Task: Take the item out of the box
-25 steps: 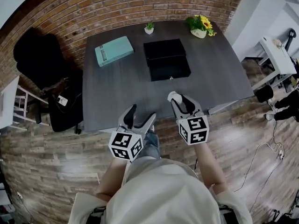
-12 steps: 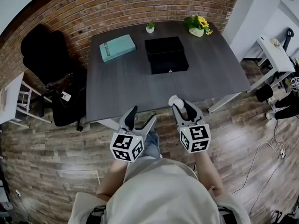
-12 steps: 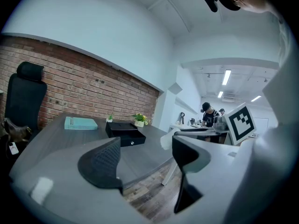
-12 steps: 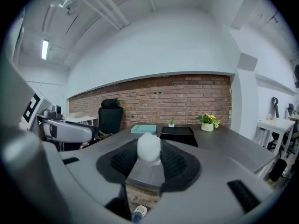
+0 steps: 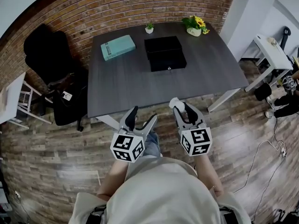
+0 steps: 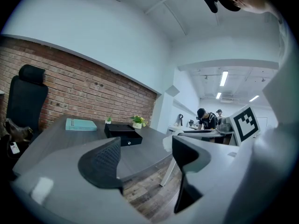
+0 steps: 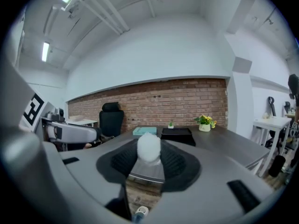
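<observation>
Head view: the black box [image 5: 164, 53] is sitting on the table [image 5: 126, 87], well away from the person. Left gripper view: the left gripper [image 6: 144, 162] is gaping, empty. Right gripper view: the right gripper [image 7: 149, 163] is pinching a white rounded item [image 7: 148, 147]; removal looks done.

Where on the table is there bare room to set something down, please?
The near half of the table, from the black box to the front edge, is bare, as is the strip right of the box. The far edge is crowded: teal box, small plant, flowers.
</observation>
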Demonstrator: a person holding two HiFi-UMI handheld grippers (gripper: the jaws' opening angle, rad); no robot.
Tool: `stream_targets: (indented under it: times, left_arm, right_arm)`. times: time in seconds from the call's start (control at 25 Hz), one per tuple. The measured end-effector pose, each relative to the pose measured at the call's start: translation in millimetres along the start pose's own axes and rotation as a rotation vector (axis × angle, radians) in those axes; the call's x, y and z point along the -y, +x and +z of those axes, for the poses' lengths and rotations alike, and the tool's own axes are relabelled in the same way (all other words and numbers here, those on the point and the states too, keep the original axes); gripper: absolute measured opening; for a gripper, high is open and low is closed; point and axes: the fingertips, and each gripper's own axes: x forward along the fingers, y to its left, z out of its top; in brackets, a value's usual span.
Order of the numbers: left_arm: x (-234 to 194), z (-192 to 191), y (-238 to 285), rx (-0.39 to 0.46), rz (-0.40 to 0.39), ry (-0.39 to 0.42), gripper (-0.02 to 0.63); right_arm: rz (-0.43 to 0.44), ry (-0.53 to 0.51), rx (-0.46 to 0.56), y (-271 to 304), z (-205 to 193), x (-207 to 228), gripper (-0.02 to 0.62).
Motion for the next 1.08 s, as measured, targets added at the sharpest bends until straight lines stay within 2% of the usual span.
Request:
stream_targets:
  times: [0.4, 1.08]
  left_arm:
    - [12.4, -0.4, -7.9, -0.008, -0.004, 0.008, 0.345]
    - [5.9, 5.4, -0.2, -0.017, -0.001, 0.009, 0.346]
  right_arm:
    - [-0.011, -0.008, 0.022, -14.1, 3.9, -1.3, 0.149]
    - [-0.011, -0.017, 0.050, -9.0, 19.9, 4.2, 0.149]
